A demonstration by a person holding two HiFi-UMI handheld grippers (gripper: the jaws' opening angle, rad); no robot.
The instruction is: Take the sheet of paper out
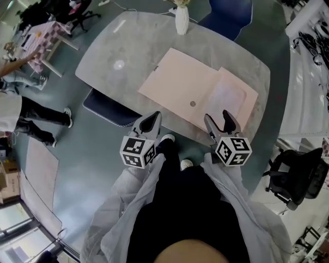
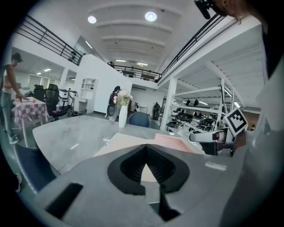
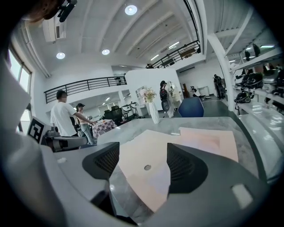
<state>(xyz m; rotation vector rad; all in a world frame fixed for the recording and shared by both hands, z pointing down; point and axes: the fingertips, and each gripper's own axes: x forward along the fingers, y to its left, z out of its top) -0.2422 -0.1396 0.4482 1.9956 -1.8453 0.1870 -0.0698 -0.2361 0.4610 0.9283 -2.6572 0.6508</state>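
Note:
A pale pink folder (image 1: 177, 82) lies open on the grey table (image 1: 113, 61), with a small round snap (image 1: 193, 103) near its front edge. On its right part a whiter sheet of paper (image 1: 229, 96) shows against the pink. My left gripper (image 1: 152, 118) hovers at the table's front edge, left of the folder's near corner, with its jaws shut and empty. My right gripper (image 1: 217, 118) is open just short of the folder's front edge. In the right gripper view the folder (image 3: 146, 153) and snap (image 3: 147, 167) lie between the spread jaws. The left gripper (image 2: 145, 148) points at the folder (image 2: 133, 139).
A white vase (image 1: 182, 19) stands at the table's far edge. Blue chairs sit behind it (image 1: 229, 15) and at the table's left front (image 1: 103, 108). A black office chair (image 1: 290, 177) is to my right. People stand at a checked table (image 1: 43, 36) far left.

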